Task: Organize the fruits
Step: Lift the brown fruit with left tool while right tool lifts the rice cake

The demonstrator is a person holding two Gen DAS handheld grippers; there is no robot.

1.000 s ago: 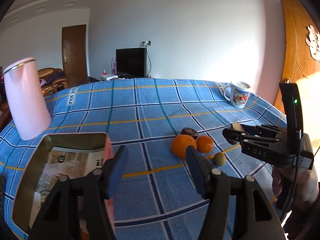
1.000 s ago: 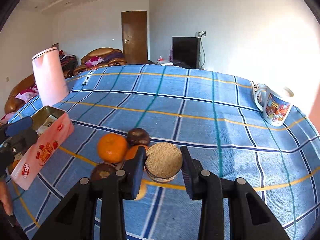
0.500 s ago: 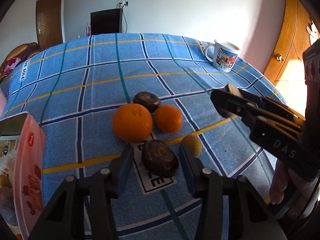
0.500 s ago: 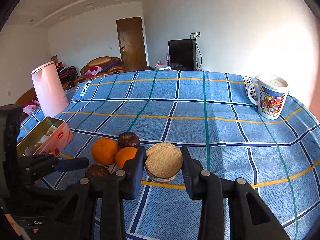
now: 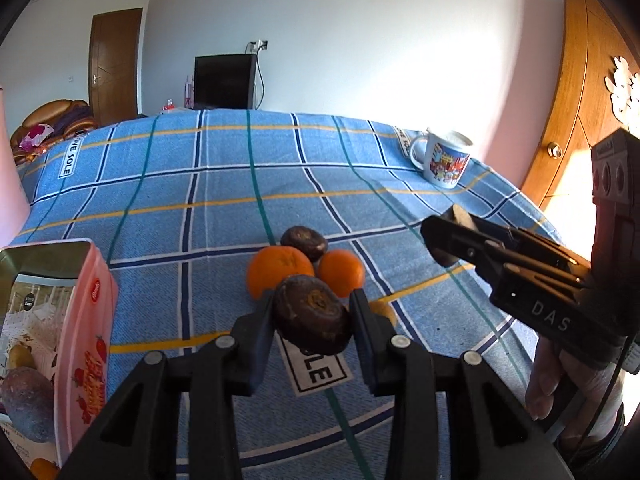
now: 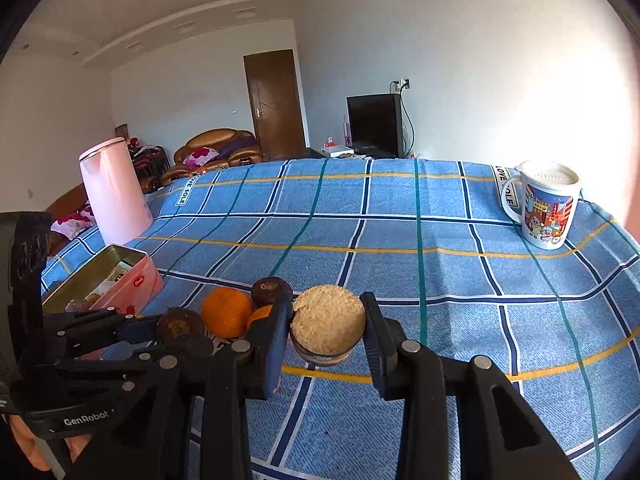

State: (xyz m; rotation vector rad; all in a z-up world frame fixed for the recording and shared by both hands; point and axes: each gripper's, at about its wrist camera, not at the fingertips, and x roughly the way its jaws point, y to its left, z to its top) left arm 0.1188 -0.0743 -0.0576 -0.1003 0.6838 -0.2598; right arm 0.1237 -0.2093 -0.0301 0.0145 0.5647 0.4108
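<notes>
A: Where's the fruit rn?

B: I've got a dark brown fruit pinched in my left gripper, both fingers pressed on its sides, gap abt as wide as the fruit. It looks lifted just above the blue plaid cloth, near side of the pile.

A: And the pile?

B: Just behind it: big orange, smaller orange to its right, another dark fruit at the far side, touching the oranges. A small yellowish fruit peeks out by my right finger.

A: Right hand?

B: Right gripper is clamped on a round, grainy tan-topped fruit, held off the cloth, right of the pile.

A: Anything else nearby?

B: Pink tin near left, open, w/ a purple fruit inside. Mug far right, pink kettle far left.
</notes>
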